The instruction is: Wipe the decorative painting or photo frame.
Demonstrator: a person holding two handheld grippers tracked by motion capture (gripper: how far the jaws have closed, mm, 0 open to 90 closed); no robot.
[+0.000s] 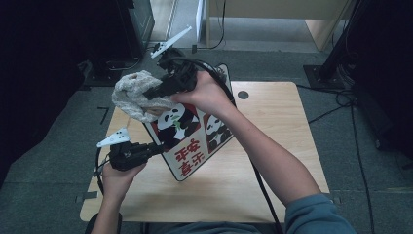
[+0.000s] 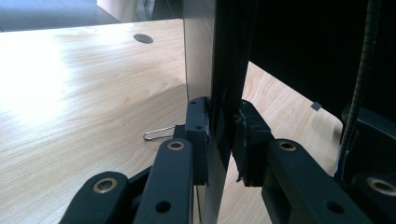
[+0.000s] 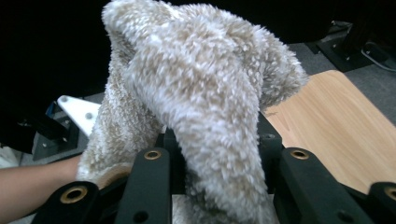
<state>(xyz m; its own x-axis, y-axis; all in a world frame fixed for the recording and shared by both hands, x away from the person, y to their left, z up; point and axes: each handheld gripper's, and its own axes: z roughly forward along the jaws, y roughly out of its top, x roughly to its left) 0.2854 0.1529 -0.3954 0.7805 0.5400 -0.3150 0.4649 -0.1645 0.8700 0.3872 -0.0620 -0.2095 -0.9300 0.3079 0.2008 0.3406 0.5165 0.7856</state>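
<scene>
High view: the left gripper (image 1: 155,149), held in the person's left hand (image 1: 117,175) near the left edge of the table (image 1: 272,146), has its jaws pinched on the lower left edge of a flat board (image 1: 187,141) printed with pandas and red characters. The board is held tilted up off the table, with its lower corner low over the wood. The right gripper (image 1: 153,93), held in the person's right hand (image 1: 207,92), reaches across the top of the board and clamps a fluffy beige cloth (image 1: 134,95), which bunches up beyond the board's upper left corner, above the table's far left corner. A black cable (image 1: 263,190) trails from the right gripper along the forearm toward the bottom of the picture. In the left gripper view, the two black jaws press from either side on the thin edge of the board (image 2: 215,70), which stands upright between them, pale on one face and dark on the other. Just left of the jaws a small wire clip (image 2: 156,133) lies on the light wood tabletop (image 2: 84,93), and a round dark hole (image 2: 143,38) sits in the far part of the table. In the right gripper view, the cloth (image 3: 201,93) fills the space between the two black jaws and drapes down over them; the jaws are closed on its thick folds. The wood table (image 3: 336,135) shows at the right, and a forearm (image 3: 32,186) comes in at the lower left.
</scene>
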